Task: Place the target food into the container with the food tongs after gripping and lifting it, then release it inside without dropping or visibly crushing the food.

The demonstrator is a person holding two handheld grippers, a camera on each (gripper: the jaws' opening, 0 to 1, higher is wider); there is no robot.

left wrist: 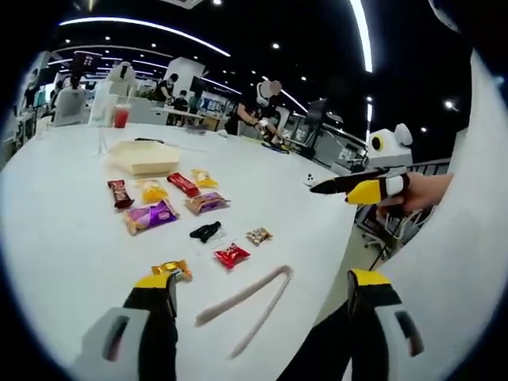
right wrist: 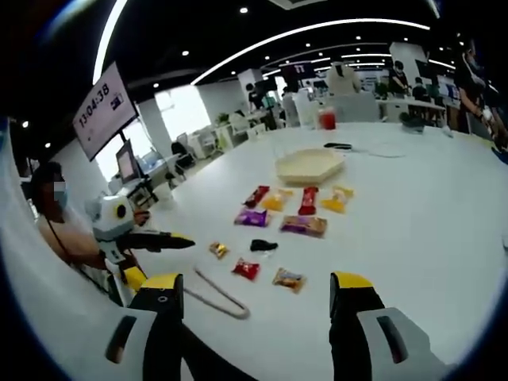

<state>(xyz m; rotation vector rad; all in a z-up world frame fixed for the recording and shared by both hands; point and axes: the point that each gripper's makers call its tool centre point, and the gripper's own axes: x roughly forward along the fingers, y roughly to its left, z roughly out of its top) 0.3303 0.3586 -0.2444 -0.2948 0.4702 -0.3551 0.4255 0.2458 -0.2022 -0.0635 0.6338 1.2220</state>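
Beige food tongs (left wrist: pixel 246 305) (right wrist: pixel 218 294) lie on the white table (left wrist: pixel 63 238) (right wrist: pixel 413 238) near its edge. Just past them are several wrapped snacks: a gold one (left wrist: pixel 172 269) (right wrist: pixel 218 249), a red one (left wrist: pixel 231 255) (right wrist: pixel 246 269), a black one (left wrist: pixel 205 232) (right wrist: pixel 263 245), and purple ones (left wrist: pixel 151 216) (right wrist: pixel 252 217). Farther off stands a shallow beige container (left wrist: pixel 147 155) (right wrist: pixel 309 165). My left gripper (left wrist: pixel 262 279) (right wrist: pixel 155 238) is open, its jaws straddling the tongs above them. My right gripper (right wrist: pixel 255 280) (left wrist: pixel 361 189) is open and holds nothing, just off the table edge.
A cup with red drink (left wrist: pixel 121 116) (right wrist: pixel 327 119) stands beyond the container. The table edge (left wrist: pixel 333 262) runs close to both grippers. A wall screen (right wrist: pixel 103 107) hangs at the left. People sit at desks (left wrist: pixel 262 111) in the background.
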